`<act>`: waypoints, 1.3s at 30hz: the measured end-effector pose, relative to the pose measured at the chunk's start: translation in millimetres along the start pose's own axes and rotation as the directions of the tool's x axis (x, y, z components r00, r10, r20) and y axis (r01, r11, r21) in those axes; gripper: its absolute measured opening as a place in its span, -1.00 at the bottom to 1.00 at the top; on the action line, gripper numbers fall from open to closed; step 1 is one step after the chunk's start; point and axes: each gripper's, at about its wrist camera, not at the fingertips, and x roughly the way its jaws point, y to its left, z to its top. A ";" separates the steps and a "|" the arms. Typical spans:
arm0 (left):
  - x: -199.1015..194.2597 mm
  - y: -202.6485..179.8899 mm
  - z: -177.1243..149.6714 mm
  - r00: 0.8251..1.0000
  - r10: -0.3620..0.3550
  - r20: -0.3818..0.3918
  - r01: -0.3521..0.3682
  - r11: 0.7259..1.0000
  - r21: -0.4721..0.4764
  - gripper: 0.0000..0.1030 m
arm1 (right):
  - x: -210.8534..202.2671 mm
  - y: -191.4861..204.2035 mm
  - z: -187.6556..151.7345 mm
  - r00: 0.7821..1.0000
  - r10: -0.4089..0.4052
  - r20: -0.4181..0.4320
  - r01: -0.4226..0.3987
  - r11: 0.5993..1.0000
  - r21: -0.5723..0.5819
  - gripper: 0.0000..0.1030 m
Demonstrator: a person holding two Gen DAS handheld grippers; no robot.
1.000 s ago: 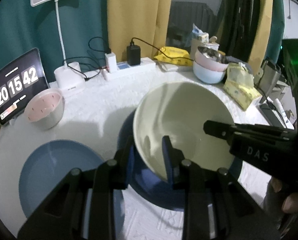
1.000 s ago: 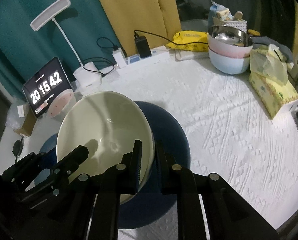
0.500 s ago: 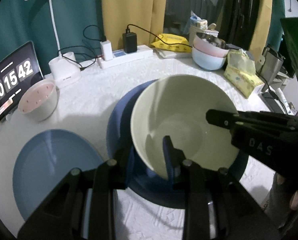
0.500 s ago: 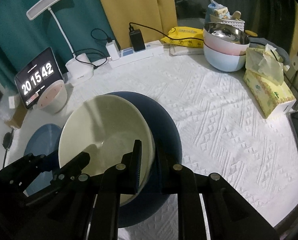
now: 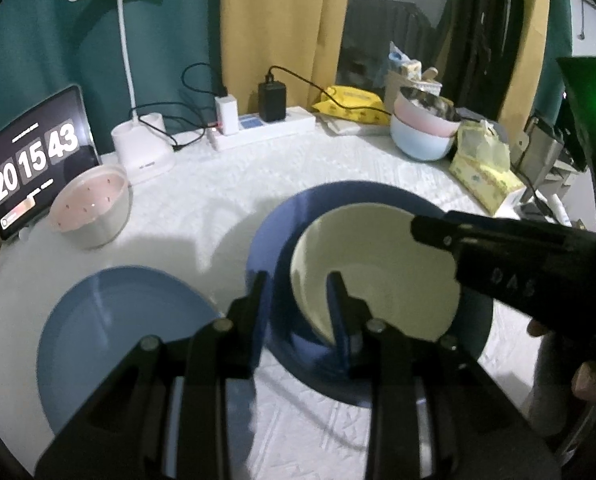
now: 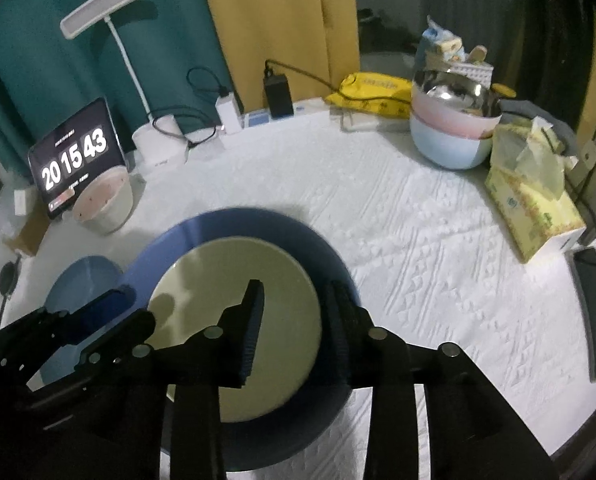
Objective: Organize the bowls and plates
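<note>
While the cream bowl [image 5: 372, 272] sits inside the dark blue plate [image 5: 282, 220] at mid-surface, both hand-held grippers straddle its rim. Left hand-held gripper [image 5: 298, 300]: one finger outside the bowl's near wall, one inside, and seemingly clamped on that rim, though blur leaves the contact unsure. Right hand-held gripper [image 6: 294, 312]: jaws opening, bowl rim between them, pads no longer pressing. Bowl is empty, upright. Light blue plate [image 5: 110, 328] lies bare just left of the dark one. Pink-lined colander bowl [image 5: 92, 210] stands near the clock tablet [image 5: 34, 160], nothing visible in it. At the far right edge of the white cloth surface [image 6: 438, 248], a steel bowl [image 6: 454, 94] nests in a pink bowl [image 6: 446, 118], which nests in a pale blue bowl [image 6: 446, 148]; tissue box [image 6: 534, 208] beside them.
</note>
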 end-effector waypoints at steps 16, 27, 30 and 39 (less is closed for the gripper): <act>-26.9 37.9 15.0 0.996 0.014 0.088 -0.008 0.998 -0.060 -0.37 | -14.3 34.7 20.6 0.999 0.023 0.038 -0.021 0.998 -0.050 -0.32; -38.9 75.7 16.6 0.991 0.045 0.126 -0.032 0.994 -0.106 -0.16 | -6.8 74.2 30.2 0.999 0.045 0.029 -0.042 0.994 -0.102 -0.32; -41.4 85.7 17.6 0.989 0.055 0.134 -0.040 0.992 -0.116 -0.15 | -2.9 83.5 32.1 0.999 0.049 0.023 -0.046 0.993 -0.113 -0.32; -44.9 118.5 17.7 0.986 0.085 0.143 -0.063 0.986 -0.153 -0.15 | 9.2 111.1 39.2 0.998 0.064 0.014 -0.061 0.986 -0.154 -0.32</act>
